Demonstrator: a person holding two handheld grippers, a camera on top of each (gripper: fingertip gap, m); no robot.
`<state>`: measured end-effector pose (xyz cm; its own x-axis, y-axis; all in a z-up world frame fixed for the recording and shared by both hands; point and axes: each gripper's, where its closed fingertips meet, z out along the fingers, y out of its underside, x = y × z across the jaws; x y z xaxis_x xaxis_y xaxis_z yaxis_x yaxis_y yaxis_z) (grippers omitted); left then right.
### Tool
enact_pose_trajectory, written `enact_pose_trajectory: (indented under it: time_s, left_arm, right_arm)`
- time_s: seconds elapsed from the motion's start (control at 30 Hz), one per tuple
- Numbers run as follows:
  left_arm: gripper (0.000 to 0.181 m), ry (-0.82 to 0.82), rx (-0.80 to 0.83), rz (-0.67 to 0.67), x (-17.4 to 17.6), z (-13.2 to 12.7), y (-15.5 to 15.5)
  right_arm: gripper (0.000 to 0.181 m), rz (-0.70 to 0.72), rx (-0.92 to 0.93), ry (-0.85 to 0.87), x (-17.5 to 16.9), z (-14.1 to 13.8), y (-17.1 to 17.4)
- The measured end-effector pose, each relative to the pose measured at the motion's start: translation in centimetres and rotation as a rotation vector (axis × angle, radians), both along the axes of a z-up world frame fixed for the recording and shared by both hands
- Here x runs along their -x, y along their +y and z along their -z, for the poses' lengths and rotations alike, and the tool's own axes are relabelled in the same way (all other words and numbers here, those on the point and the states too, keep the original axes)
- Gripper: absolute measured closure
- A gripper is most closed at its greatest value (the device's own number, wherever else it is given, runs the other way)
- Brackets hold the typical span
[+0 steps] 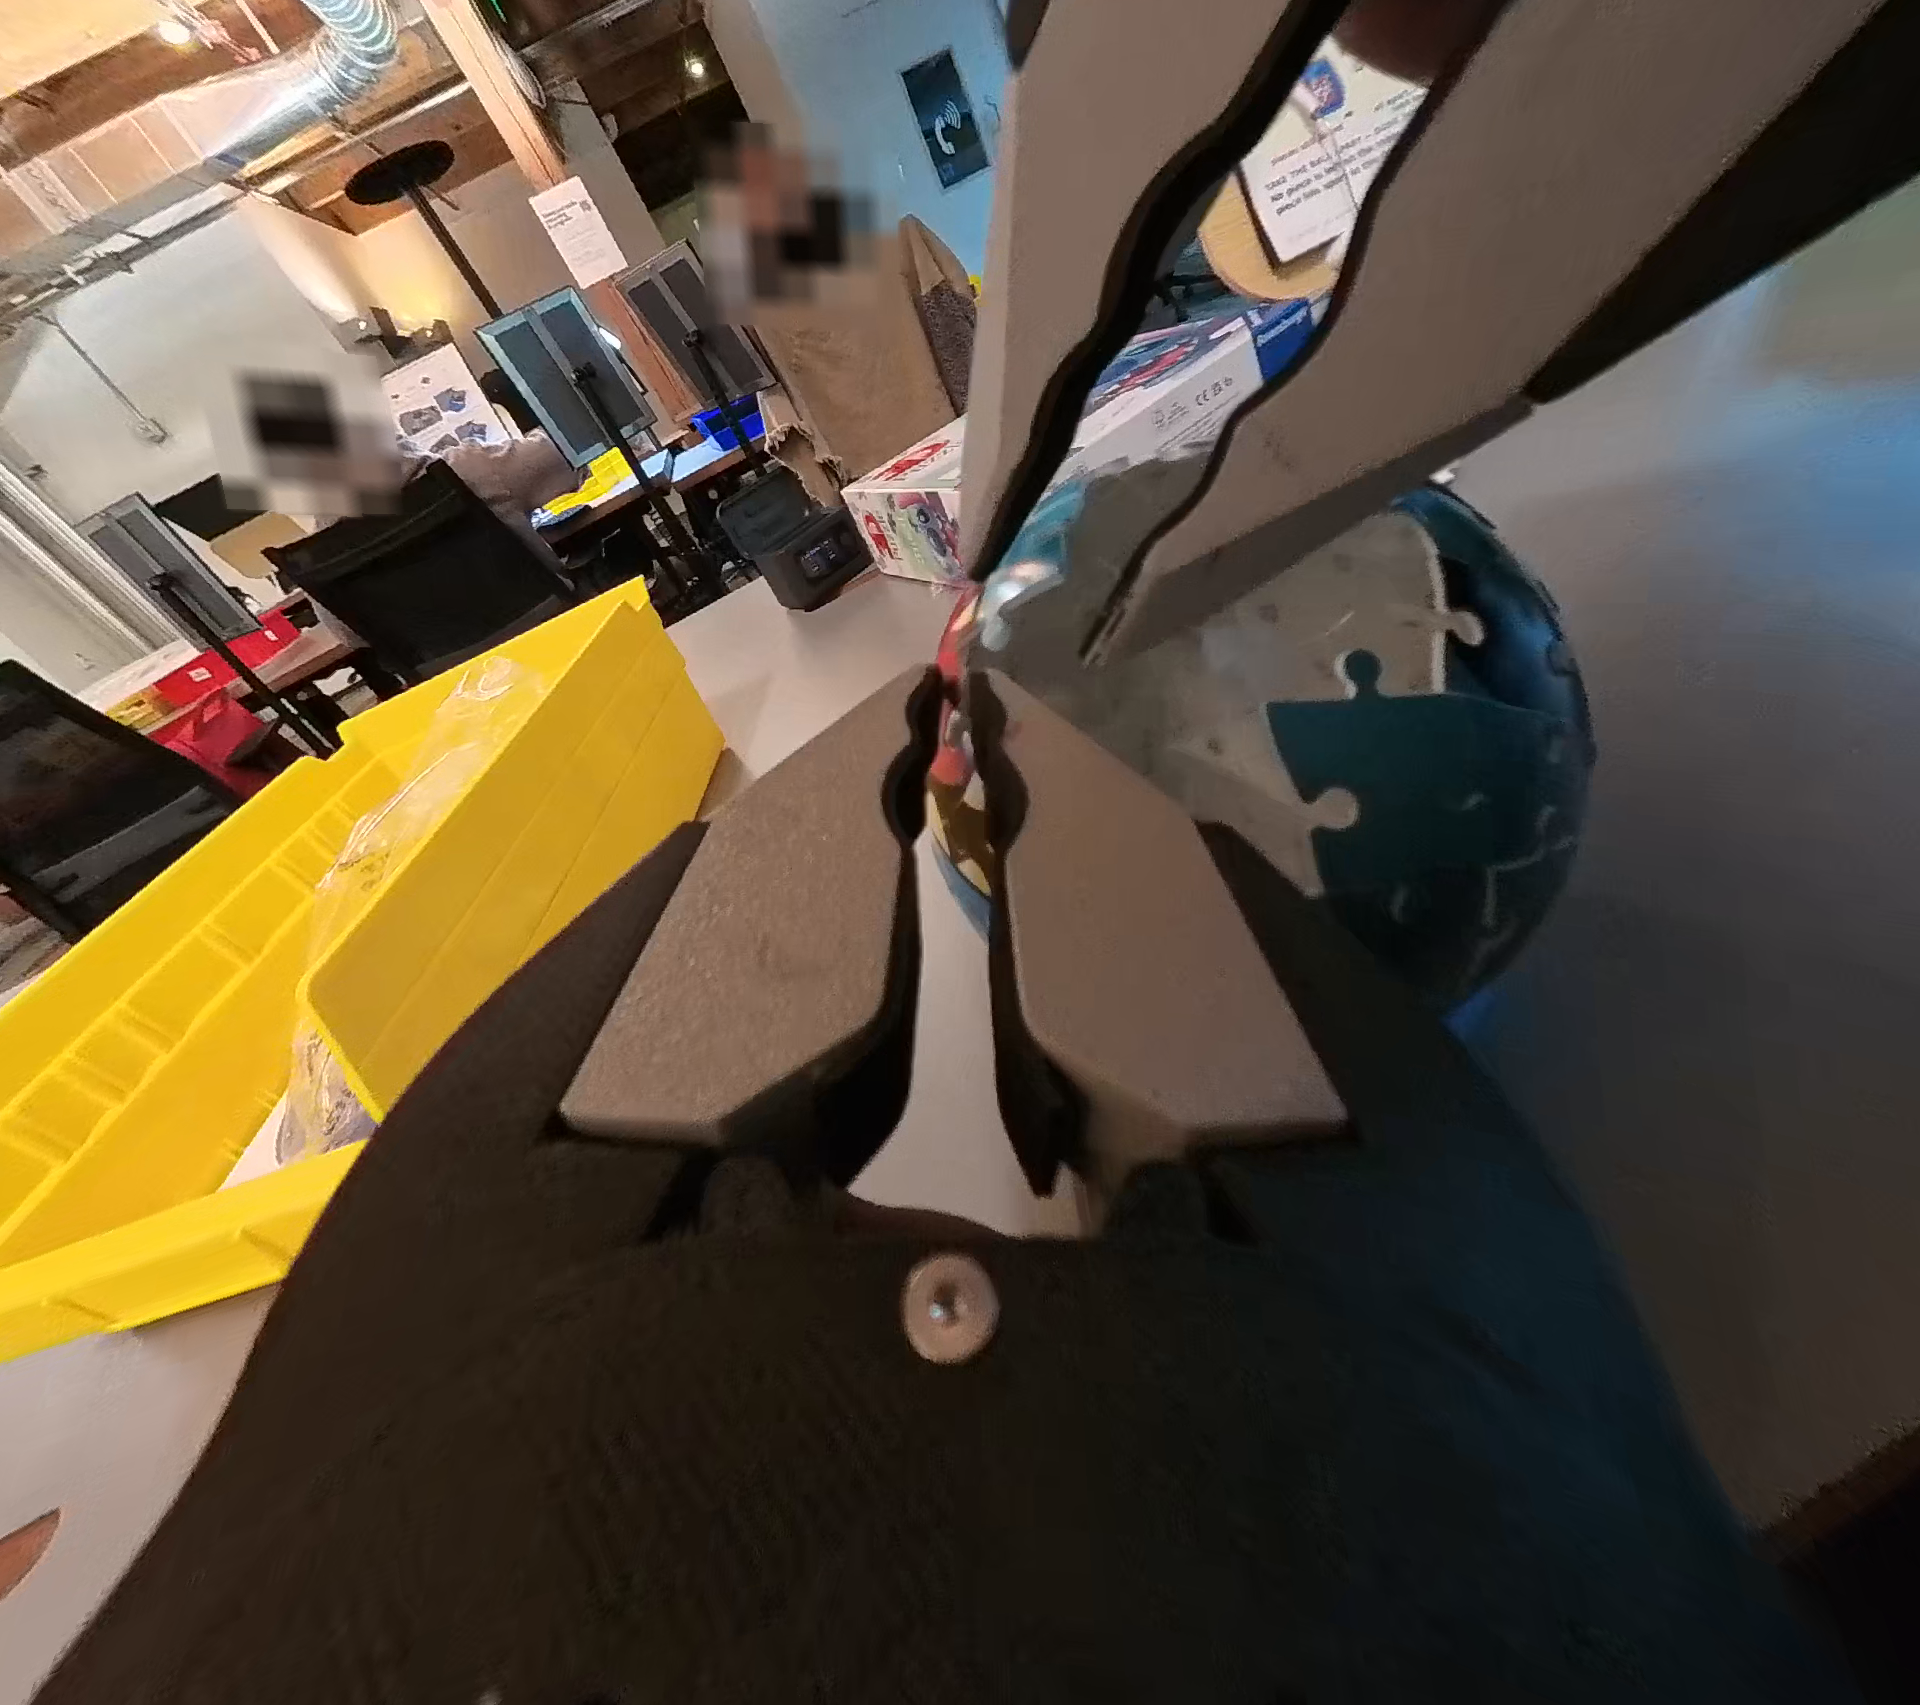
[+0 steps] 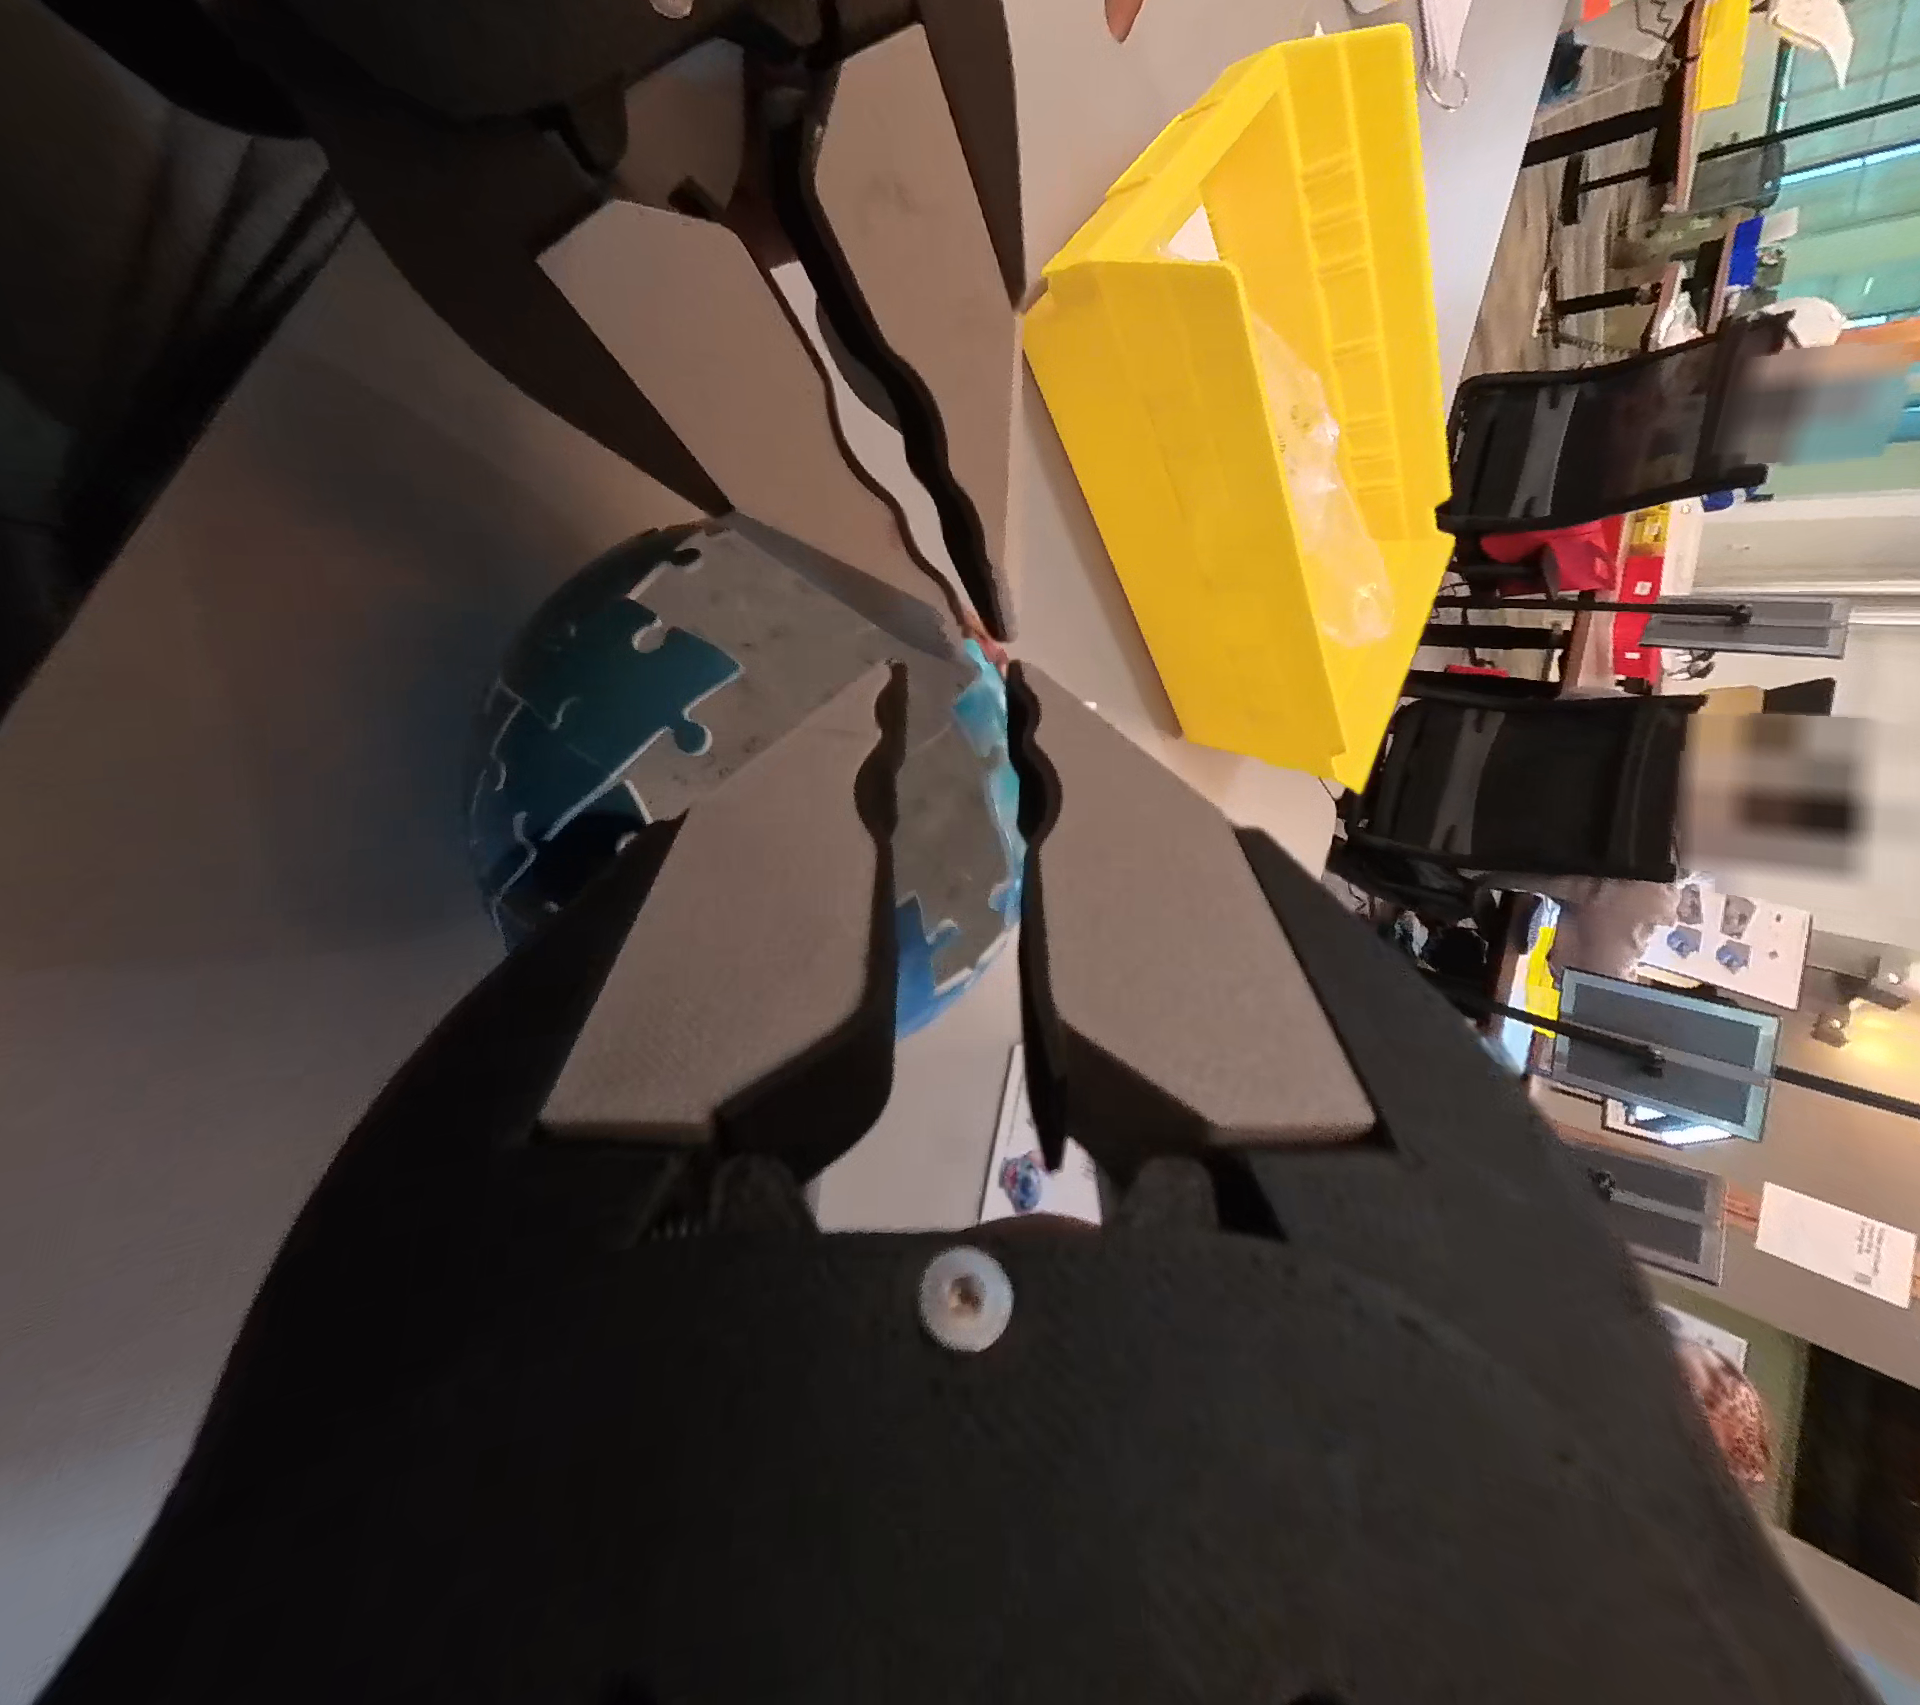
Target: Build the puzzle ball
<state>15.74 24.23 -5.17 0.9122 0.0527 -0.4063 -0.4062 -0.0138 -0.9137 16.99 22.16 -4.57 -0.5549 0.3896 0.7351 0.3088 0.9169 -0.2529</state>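
Grey tabletop (image 1: 810,647) beneath me: my left gripper (image 1: 961,699) pinches the puzzle ball (image 1: 1434,782) rim; my right gripper (image 2: 951,668), tip-to-tip opposite, pinches its grey shell too.

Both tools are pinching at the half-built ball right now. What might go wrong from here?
1. The left tool and right tool meet tip to tip on one rim of the partly built blue and grey puzzle ball; they may knock each other.
2. Squeezing the open shell could pop joined pieces loose.
3. The yellow plastic bin sits close; a slipped ball may roll against it.
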Motion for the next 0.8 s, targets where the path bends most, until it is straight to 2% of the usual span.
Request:
enact_pose_trajectory:
  time_s: [0.17, 0.4, 0.6, 0.8]
  left_arm:
    - [0.179, 0.004, -0.007, 0.005, 0.02, -0.06, 0.18]
    - [0.179, 0.011, -0.014, 0.006, 0.17, -0.02, 0.31]
    - [0.179, 0.018, -0.017, 0.005, 0.23, -0.04, 0.39]
    - [0.179, 0.013, -0.016, 0.009, 0.23, -0.04, 0.45]
  right_arm:
    - [0.16, 0.006, -0.015, -0.029, 0.32, -0.05, 0.52]
    - [0.153, 0.026, 0.071, -0.077, 0.66, 0.64, 0.68]
    - [0.154, 0.035, 0.125, -0.097, 0.81, 0.79, 0.65]
    - [0.148, 0.047, 0.391, -0.19, 0.48, 0.7, -0.01]
